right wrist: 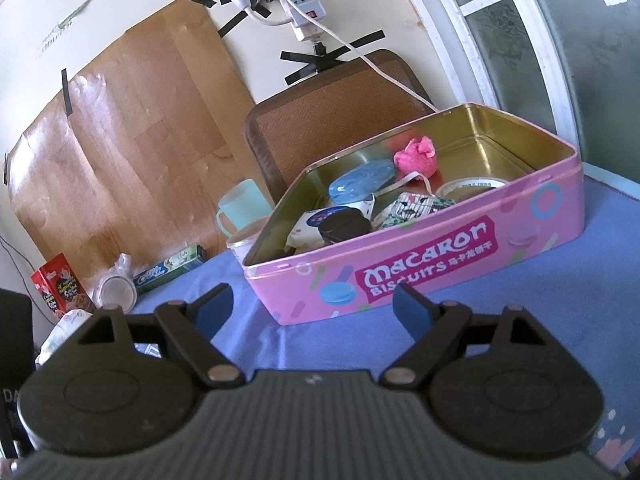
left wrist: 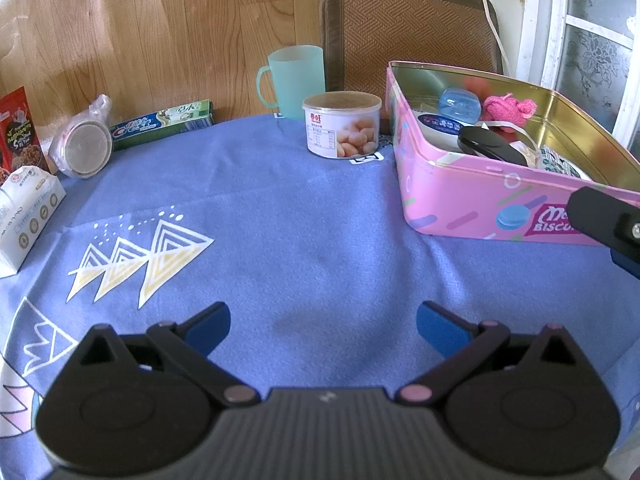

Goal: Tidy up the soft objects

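The left gripper [left wrist: 323, 330] hangs over bare blue cloth [left wrist: 280, 220] with jaws spread and nothing between them. The right gripper [right wrist: 313, 308] is likewise released and empty, low in front of the pink tin [right wrist: 560, 184].

Soft items lie inside the tin: a pink knit piece [right wrist: 414, 155] near the back wall and a patterned fabric pouch [right wrist: 412, 206] toward the front, with a white ribbon [right wrist: 408, 180] between them. Hard items share the space: a blue case [right wrist: 362, 186], a black lid [right wrist: 344, 226] and a tape roll [right wrist: 472, 188].

Risks, as judged from this layout:
- The ribbon runs close to the pouch; lifting either could drag the other out.
- The tin wall stands between the right gripper and the contents; a low approach could strike or shove the tin.
- The can [left wrist: 341, 125] and cup [left wrist: 294, 76] stand close to the tin's left end; a sliding tin could tip them.
- Knit fabric compresses; a shallow pinch may slip off.
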`<action>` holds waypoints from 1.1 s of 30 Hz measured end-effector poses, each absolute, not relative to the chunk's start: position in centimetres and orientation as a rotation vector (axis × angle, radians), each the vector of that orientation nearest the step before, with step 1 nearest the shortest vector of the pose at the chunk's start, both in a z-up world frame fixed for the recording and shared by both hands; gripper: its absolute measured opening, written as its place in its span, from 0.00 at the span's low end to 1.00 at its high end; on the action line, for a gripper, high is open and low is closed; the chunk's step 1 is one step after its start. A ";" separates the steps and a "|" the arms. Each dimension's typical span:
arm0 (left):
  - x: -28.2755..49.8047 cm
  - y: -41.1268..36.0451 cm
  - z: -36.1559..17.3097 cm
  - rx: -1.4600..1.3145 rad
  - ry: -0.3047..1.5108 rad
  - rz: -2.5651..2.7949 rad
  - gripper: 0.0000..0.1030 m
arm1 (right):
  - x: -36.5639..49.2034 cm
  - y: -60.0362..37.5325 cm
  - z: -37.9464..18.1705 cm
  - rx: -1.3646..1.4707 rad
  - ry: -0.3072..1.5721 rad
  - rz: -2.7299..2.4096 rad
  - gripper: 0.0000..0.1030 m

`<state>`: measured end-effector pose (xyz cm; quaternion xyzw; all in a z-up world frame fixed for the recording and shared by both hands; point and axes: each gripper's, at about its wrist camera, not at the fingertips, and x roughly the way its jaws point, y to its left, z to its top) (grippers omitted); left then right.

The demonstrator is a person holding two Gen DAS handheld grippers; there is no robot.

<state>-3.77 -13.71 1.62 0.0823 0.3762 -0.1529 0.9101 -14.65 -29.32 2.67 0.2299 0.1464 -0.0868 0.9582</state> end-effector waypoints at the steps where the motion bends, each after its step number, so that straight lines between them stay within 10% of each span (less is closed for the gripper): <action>1: -3.8 -13.7 1.6 0.170 0.776 -0.315 1.00 | -14.6 -29.3 2.7 0.467 0.298 -0.176 0.86; 33: -3.4 -13.1 2.1 0.111 0.773 -0.374 1.00 | -14.4 -29.0 2.8 0.437 0.284 -0.182 0.86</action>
